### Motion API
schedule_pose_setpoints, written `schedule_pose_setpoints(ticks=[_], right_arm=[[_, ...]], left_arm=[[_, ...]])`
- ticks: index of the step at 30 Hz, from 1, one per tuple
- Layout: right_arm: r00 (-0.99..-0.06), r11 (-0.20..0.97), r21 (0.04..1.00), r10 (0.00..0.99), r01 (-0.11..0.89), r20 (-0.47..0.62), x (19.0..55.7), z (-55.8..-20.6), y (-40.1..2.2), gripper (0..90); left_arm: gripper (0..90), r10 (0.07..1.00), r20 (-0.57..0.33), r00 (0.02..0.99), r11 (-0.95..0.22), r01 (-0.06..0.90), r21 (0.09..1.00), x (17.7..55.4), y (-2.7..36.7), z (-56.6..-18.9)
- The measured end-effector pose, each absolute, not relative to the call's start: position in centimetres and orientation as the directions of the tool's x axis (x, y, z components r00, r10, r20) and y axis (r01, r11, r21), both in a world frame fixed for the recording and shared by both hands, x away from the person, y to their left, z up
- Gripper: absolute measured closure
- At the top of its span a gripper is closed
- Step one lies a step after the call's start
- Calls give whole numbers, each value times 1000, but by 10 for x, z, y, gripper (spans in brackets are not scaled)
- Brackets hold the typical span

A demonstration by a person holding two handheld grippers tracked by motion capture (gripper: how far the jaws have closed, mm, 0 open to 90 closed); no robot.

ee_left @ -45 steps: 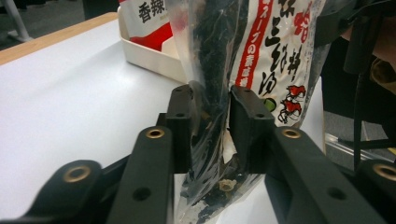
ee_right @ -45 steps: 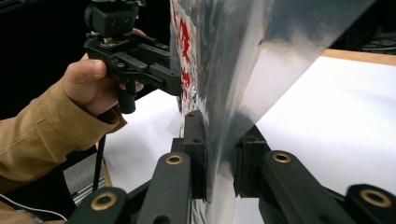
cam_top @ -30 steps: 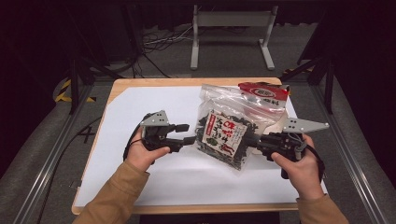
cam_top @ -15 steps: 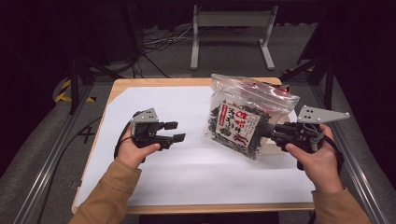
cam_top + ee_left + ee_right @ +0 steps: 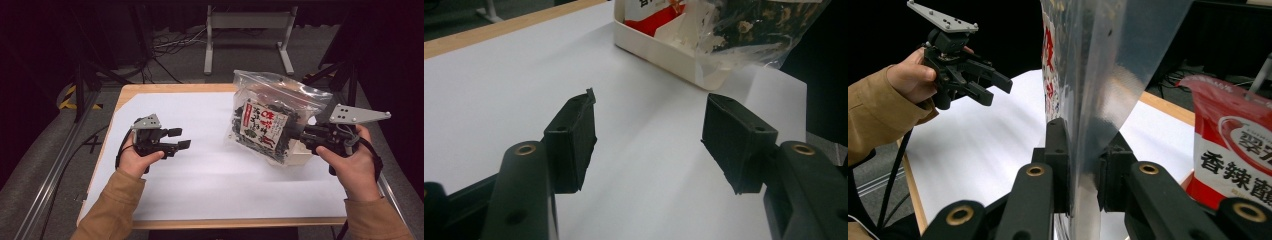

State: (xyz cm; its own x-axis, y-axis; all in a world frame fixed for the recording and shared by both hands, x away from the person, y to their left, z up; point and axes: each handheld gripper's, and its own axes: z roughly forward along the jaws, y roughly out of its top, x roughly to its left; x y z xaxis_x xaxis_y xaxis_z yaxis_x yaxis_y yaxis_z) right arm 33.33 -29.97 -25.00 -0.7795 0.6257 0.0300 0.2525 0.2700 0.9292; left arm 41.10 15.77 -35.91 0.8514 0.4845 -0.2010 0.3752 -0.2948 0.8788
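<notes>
Right gripper jaws clamped on bag, held upright above tabletop, long axis vertical. Left gripper: jaws just opening, nothing between them, aimed toward the bag, well apart.

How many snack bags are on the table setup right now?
2. The clear bag hangs clamped in the right tool. The red bag sits in the cream tray behind it. The clear bag may hide more.
</notes>
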Motion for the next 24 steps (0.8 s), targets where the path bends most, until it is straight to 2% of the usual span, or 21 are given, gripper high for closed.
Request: schedule_pose_setpoints(ticks=[24], right_arm=[[-728, 288, 932, 685, 218, -42, 343, -229, -327, 786]], left_arm=[[361, 521, -209, 827, -285, 400, 871, 414, 170, -360]])
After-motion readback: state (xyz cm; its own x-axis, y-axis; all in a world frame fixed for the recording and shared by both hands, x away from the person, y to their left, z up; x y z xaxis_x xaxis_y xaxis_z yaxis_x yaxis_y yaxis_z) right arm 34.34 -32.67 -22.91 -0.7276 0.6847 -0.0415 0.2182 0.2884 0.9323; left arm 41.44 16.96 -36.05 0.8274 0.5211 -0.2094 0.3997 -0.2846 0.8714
